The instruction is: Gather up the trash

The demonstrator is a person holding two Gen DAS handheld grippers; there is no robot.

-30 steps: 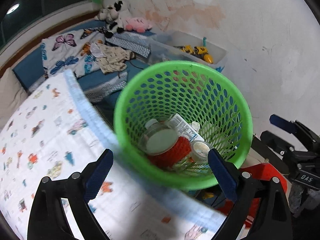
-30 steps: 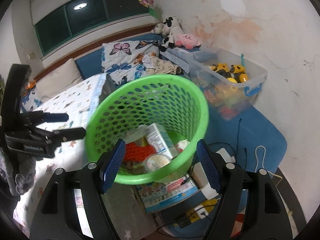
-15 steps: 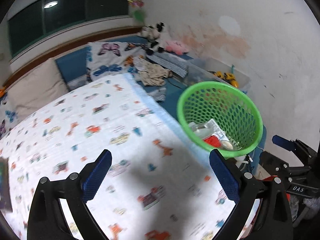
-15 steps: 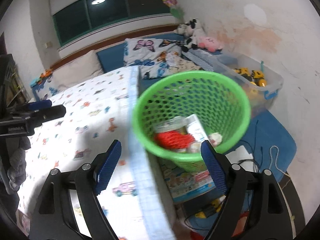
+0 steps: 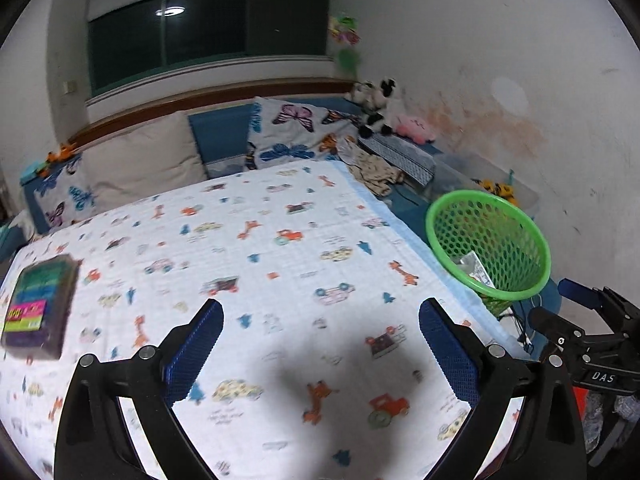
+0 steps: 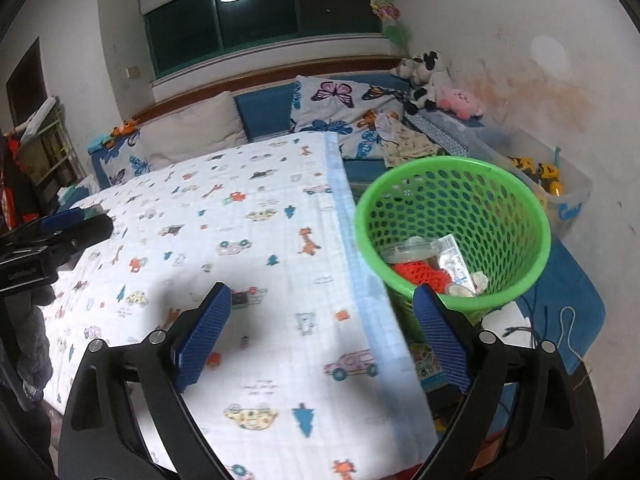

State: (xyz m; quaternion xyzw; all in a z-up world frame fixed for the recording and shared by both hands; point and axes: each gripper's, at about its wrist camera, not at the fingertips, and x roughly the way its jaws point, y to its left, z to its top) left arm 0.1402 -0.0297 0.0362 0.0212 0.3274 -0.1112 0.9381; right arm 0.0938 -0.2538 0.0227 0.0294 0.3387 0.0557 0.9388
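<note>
A green mesh basket (image 6: 500,216) stands on the floor beside the bed and holds a red net (image 6: 420,274), a clear lidded tub and a carton; it also shows in the left wrist view (image 5: 508,236). A dark packet with coloured labels (image 5: 38,304) lies on the printed sheet (image 5: 280,240) at the left. My left gripper (image 5: 320,336) is open and empty above the sheet. My right gripper (image 6: 320,320) is open and empty above the bed's right edge, left of the basket.
Pillows (image 5: 144,168) and a butterfly cushion (image 5: 288,132) line the bed's far side. Plush toys (image 6: 424,76) and a clear toy box (image 6: 552,184) stand by the wall. A blue mat with cables (image 6: 560,312) lies right of the basket.
Both grippers have pulled up and back from the basket and swung left over the bed. The basket now looks smaller and off to the right. The dark packet has come into the left view.
</note>
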